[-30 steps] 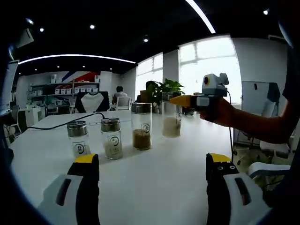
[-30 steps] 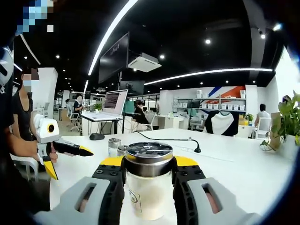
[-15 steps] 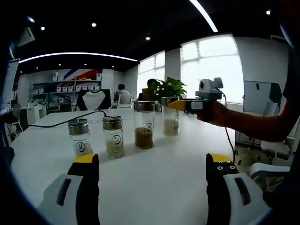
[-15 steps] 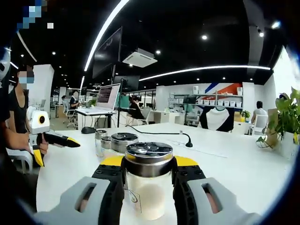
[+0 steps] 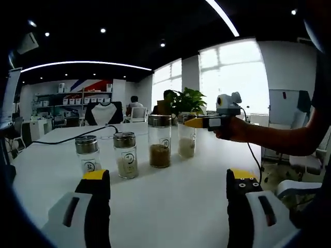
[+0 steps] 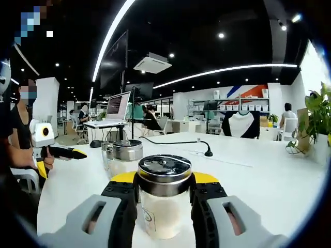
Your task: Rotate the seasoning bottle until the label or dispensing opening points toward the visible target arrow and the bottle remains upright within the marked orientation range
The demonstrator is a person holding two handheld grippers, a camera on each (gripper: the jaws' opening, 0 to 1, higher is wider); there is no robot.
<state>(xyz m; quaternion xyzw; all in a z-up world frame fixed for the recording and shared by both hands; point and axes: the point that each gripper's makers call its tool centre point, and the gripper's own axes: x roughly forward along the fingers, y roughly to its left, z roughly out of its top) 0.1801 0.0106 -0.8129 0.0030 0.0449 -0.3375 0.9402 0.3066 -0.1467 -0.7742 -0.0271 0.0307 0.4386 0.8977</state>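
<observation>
Four seasoning bottles stand in a row on the white table [image 5: 170, 206]: two short ones [image 5: 87, 153] [image 5: 125, 154], a tall one with brown contents [image 5: 160, 141], and a tall one with white powder [image 5: 186, 140]. My right gripper [image 5: 199, 122] is shut on the white-powder bottle just under its metal lid. In the right gripper view that bottle [image 6: 164, 206] stands upright between the jaws of the right gripper [image 6: 164, 182]. My left gripper [image 5: 168, 181] hangs open above the table's near side, apart from the bottles. It also shows in a hand as the left gripper [image 6: 62, 152].
A black cable [image 5: 67, 137] and a plant [image 5: 187, 98] lie at the table's far side. A microphone stand [image 6: 207, 151] and cable sit behind the held bottle. The row's other bottles [image 6: 124, 155] stand just left of it. Desks, a laptop [image 6: 116, 111] and seated people are beyond.
The right gripper has swung a little leftward with the white-powder bottle in it, turning it on the spot. The left gripper has stayed open and nearly still.
</observation>
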